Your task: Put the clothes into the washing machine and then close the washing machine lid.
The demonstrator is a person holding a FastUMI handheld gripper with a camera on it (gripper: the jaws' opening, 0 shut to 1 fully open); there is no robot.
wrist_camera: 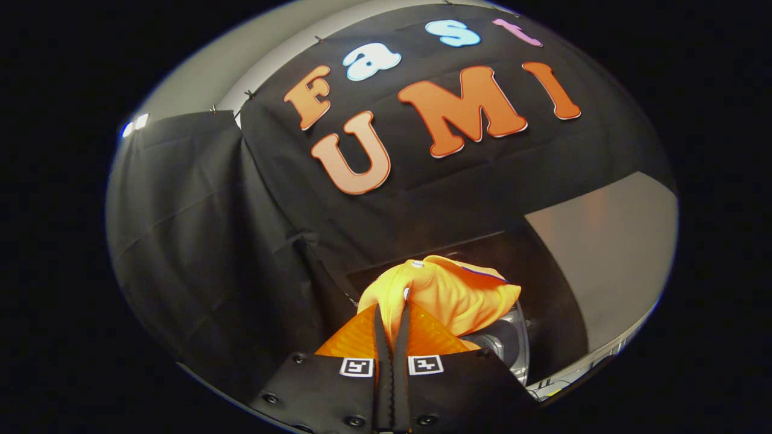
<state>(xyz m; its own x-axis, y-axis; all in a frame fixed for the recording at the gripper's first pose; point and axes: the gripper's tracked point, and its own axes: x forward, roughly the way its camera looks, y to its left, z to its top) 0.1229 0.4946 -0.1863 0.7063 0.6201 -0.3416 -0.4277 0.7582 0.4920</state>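
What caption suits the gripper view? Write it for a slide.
Fingers pinched shut on an orange garment, held up ahead of the washing machine drum.

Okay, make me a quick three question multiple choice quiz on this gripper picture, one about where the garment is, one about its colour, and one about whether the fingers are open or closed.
1. Where is the garment?
A. Lying flat on the floor
B. Pinched between the fingers and bunched just ahead of them
C. Hanging on the booth wall

2. What colour is the garment?
A. Blue
B. White
C. Orange-yellow

3. How does the gripper stand?
A. Shut on the garment
B. Wide open
C. Open with nothing between the fingers

Answers:
1 B: a fold of cloth runs down between the two fingers, and the rest bulges just beyond their tips, in front of the silvery washing machine.
2 C: the cloth reads orange to yellow throughout.
3 A: the fingers sit nearly together with cloth pressed between them.
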